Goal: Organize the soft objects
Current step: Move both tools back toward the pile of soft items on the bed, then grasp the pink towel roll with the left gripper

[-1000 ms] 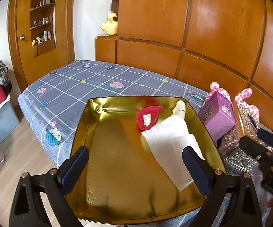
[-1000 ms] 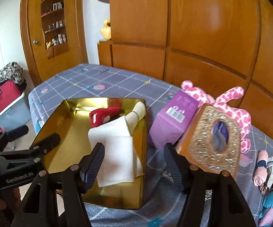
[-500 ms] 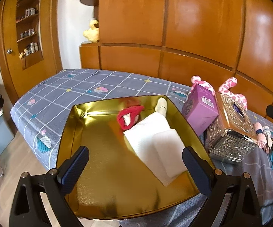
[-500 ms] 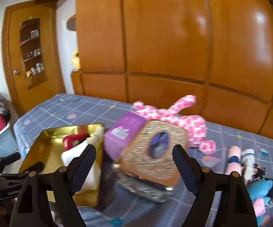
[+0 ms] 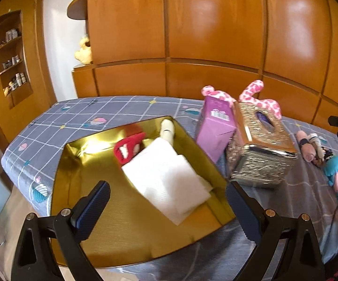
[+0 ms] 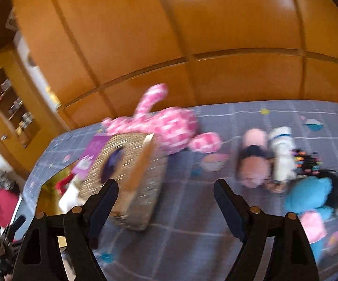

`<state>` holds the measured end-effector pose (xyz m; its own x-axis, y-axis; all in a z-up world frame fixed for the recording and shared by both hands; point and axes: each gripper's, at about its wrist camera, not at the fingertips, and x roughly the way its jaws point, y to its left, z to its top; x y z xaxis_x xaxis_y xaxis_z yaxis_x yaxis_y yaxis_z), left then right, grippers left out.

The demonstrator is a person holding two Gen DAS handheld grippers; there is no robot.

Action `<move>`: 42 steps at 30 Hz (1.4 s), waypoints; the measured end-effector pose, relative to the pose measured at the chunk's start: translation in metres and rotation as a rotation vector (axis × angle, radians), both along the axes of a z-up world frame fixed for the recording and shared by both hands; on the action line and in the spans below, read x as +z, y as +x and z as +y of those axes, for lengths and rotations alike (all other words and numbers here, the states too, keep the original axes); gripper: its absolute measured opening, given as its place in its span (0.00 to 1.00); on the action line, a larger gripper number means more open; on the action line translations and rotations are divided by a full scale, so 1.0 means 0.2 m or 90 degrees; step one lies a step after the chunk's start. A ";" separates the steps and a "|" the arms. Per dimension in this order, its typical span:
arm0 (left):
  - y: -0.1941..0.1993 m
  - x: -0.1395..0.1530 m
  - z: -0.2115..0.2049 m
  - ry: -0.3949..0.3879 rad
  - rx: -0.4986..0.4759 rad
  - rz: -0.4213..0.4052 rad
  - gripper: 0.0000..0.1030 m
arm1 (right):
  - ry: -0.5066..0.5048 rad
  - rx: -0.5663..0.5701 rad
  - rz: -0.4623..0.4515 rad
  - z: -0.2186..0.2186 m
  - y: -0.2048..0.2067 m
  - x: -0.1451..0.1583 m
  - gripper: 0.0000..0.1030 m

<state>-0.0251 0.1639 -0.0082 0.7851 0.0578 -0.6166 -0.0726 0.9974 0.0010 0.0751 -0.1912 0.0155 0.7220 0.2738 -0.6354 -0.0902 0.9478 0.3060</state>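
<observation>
Left gripper (image 5: 167, 201) hangs over the shiny gold rectangular tray (image 5: 79, 178) on the grey checked bedspread (image 5: 79, 114); jaws spread wide, nothing between them. Already lying in the tray: a folded white cloth (image 5: 169, 178), a red-and-white rolled sock (image 5: 128, 147), a cream rolled sock (image 5: 167, 128) against the far wall.

Right gripper (image 6: 166, 199) is aimed at bare bedspread (image 6: 192, 210), jaws wide apart and empty. The right wrist view is smeared by motion.

Soft things not yet sorted: a pink-and-white spotted plush toy (image 6: 169, 126) behind the glittery gold tissue box (image 6: 136, 178) and purple carton (image 5: 215, 128); a pale pink rolled sock (image 6: 253, 157), a white rolled sock (image 6: 282, 154), a teal plush toy (image 6: 309, 196) and dark bits I cannot identify, all bunched to the gripper's right.

Risks, as I judge them:
- The rolled socks touch one another; a wide closing may take two, or pinch bedspread along with one.
- A fast approach could nudge a roll away or undo it.
- Carrying back to the tray passes close to the tissue box and carton; a trailing plush limb could knock them.
</observation>
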 end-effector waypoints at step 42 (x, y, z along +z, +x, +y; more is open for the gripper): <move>0.88 -0.16 -1.63 -0.056 -0.319 0.185 0.63 | 0.214 -0.365 0.065 -1.16 -0.03 -0.29 0.84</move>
<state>0.1508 -0.1612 -0.0409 0.5018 -0.3381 -0.7962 0.3990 0.9072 -0.1338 0.0700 -0.4224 -0.0415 0.7528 0.0602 -0.6555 0.4438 0.6891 0.5729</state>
